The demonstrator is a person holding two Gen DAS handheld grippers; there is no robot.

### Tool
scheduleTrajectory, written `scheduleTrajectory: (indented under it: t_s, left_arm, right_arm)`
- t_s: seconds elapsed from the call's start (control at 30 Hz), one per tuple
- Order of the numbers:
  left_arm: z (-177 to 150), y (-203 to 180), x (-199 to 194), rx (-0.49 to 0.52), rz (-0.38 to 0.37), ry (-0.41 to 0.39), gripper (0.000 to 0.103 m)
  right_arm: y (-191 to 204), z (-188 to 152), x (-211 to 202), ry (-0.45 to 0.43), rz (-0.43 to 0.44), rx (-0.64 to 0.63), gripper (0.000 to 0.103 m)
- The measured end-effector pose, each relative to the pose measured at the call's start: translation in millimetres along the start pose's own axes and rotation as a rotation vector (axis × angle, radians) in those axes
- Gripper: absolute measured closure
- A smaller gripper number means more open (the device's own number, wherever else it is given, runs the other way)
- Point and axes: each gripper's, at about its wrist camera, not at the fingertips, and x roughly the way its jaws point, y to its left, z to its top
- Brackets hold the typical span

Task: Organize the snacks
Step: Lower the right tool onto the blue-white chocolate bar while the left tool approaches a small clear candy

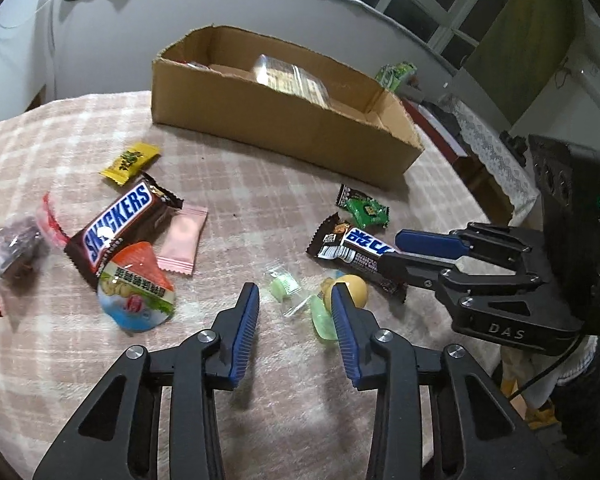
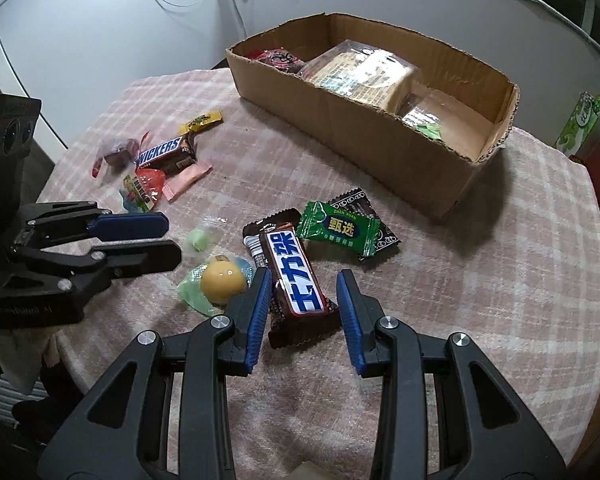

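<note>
Brown chocolate bar (image 2: 296, 280) lying near the cardboard box (image 2: 380, 136), flanked by the right tool (image 2: 304, 300), jaws apart, untouched; slippery wrapper likely to skid aside on closing.

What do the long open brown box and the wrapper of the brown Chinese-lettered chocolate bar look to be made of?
Long open brown box: corrugated cardboard, matte, with ragged torn rims. Brown Chinese-lettered chocolate bar: probably glossy plastic film, given its sheen and crimped ends.

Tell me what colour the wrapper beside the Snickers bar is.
Pale pink wrapper; Snickers bar. Clearest in the left wrist view.
</note>
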Motion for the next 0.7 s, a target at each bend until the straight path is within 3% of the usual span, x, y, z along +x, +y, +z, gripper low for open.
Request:
scheduleTrajectory:
  t_s: [0.33,0.57,0.7]
  left_arm:
    - [2.1,-6.7,14.8,0.045,0.06,0.018,0.068]
    - [5.3,-1.4,16.4,0.048,0.07,0.018,0.079]
    - [1.4,1.0,12.7,0.062,0.088,0.014,0.079]
  right_arm:
    - [3.1,1.6,3.4,0.016,0.005,-0.033,0.068]
    - [7.1,8.2,8.2,0.023,0.005,-0.051,0.068]
    - [14.9,9.4,13.2,0.032,0.0,-0.084,0.068]
